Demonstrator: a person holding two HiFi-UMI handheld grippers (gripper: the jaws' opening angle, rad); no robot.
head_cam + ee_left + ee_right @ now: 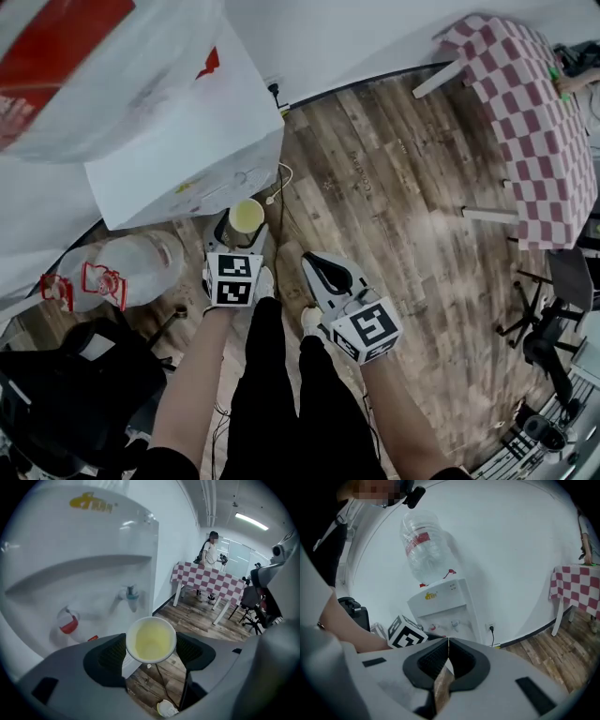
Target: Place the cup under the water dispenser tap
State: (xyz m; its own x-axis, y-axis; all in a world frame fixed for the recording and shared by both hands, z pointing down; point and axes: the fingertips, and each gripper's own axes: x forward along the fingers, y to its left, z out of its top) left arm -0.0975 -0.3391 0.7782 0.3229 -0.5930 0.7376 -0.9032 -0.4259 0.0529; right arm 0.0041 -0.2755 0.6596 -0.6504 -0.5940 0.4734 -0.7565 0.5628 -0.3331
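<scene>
An empty pale yellow paper cup (pixel 151 640) sits upright between the jaws of my left gripper (pixel 151 654), which is shut on it. It hangs in front of the white water dispenser (pixel 89 550), lower than the blue tap (pixel 132 597) and to its right; the red tap (pixel 69 623) is further left. From the head view the cup (pixel 247 215) is just short of the dispenser (pixel 187 141), with the left gripper (pixel 242 238) behind it. My right gripper (pixel 311 262) is shut and empty above the floor, to the right of the left one, its jaws (pixel 448 644) pressed together.
A spare water bottle (pixel 122 272) lies on the wood floor left of my left gripper. A black chair (pixel 75 384) stands at the lower left. A checked table (pixel 534 122) is far right, with a person (pixel 210 550) beside it. A cable (pixel 279 186) runs to the wall.
</scene>
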